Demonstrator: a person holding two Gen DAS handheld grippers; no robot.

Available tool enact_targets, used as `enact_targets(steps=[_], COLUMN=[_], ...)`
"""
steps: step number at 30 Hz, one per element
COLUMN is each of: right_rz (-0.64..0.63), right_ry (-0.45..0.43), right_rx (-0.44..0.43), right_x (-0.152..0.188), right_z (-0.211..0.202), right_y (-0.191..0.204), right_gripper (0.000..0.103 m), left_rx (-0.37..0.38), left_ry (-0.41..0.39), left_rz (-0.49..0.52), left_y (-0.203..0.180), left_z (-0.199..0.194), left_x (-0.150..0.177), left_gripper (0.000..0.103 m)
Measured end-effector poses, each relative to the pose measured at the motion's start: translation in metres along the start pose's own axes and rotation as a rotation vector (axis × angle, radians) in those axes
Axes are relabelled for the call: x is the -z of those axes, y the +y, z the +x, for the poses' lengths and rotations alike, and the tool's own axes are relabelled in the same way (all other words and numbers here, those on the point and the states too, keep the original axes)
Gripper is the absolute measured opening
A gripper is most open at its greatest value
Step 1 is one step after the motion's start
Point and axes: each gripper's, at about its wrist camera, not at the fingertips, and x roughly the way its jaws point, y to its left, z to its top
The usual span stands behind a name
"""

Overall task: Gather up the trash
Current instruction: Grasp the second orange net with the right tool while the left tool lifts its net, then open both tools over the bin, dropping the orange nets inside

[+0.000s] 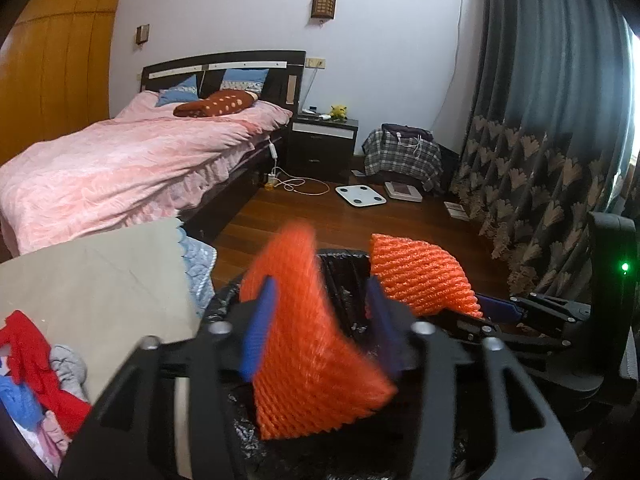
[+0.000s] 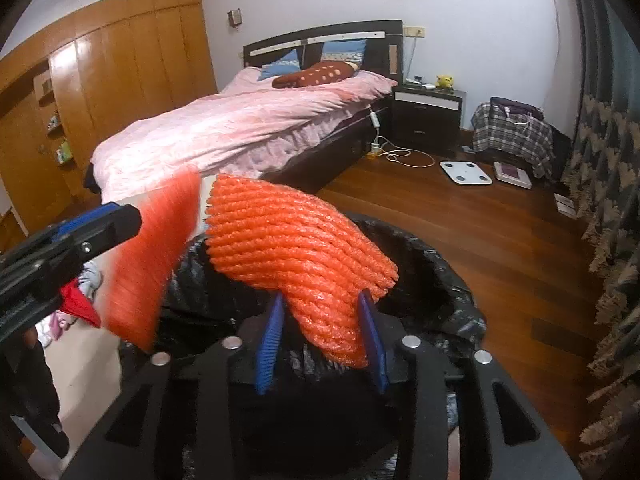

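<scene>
a: left gripper [image 1: 320,320] — state?
b: spread wide. blurred orange foam net [image 1: 316,340] lying between the blue pads [image 1: 258,332], touching the left one, clear of the right. cannot tell whether held or loose. smeared in both views.

a: right gripper [image 2: 322,340]?
b: pinched on second orange foam net [image 2: 296,252], both blue pads [image 2: 270,344] pressed into its lower end. net sharp, ribbed, fanning up and left above the fingertips.

a: position of both nets?
b: over black-lined trash bin [image 2: 452,280]. second net directly above the bin mouth; blurred net at the bin's left rim in right wrist view, over the liner in left wrist view. nets just beside each other, not touching.

a: surroundings?
b: bin on wooden floor [image 1: 360,224]. beige surface [image 1: 100,280] to the left with red, blue and grey clothes [image 1: 36,368]. pink-covered bed [image 1: 132,164] behind, dark nightstand [image 1: 322,148] at its head, white scale [image 1: 360,196] on floor, patterned curtain [image 1: 532,184] at right. wooden wardrobe [image 2: 100,100] along far left wall.
</scene>
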Motion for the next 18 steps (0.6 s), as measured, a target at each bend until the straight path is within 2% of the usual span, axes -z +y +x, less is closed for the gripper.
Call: enact_targets(steps=[2,5,7,9,14,18], right_rz=[0.002,0.001,-0.003,-0.016,-0.047,-0.059], right_ry=[-0.001,-0.008,-0.023,-0.04,-0.051,-0.055], right_rx=[0.013,0.025,0.03,0.028,-0.04,-0.126], right_x=[0.0,0.001,0.0,-0.001,-0.008,-0.009], right_z=[-0.001,-0.003,-0.005,-0.009,-0.011,-0.009], right_y=[-0.002,-0.001,0.003,0.01,0.04,0.077], right_gripper=[0.053,0.071,0.089,0.097,0.097,0.097], left_rx=[0.0,-0.025,-0.061,-0.099,-0.226,-0.337], left_ry=[0.001,-0.002,-0.012,-0.02,-0.034,-0.045], left_rz=[-0.014,-0.028,-0.037,-0.047,-0.067,-0.098], left_y=[0.003,0.016,0.029,0.043,0.08,0.112], left_z=[0.001,-0.01,-0.023,-0.041,-0.079,-0.114], left_x=[0.001,0.005,0.008,0.01,0.019,0.028], left_gripper=[0.059,0.062,0.068,0.074,0.082,0.084])
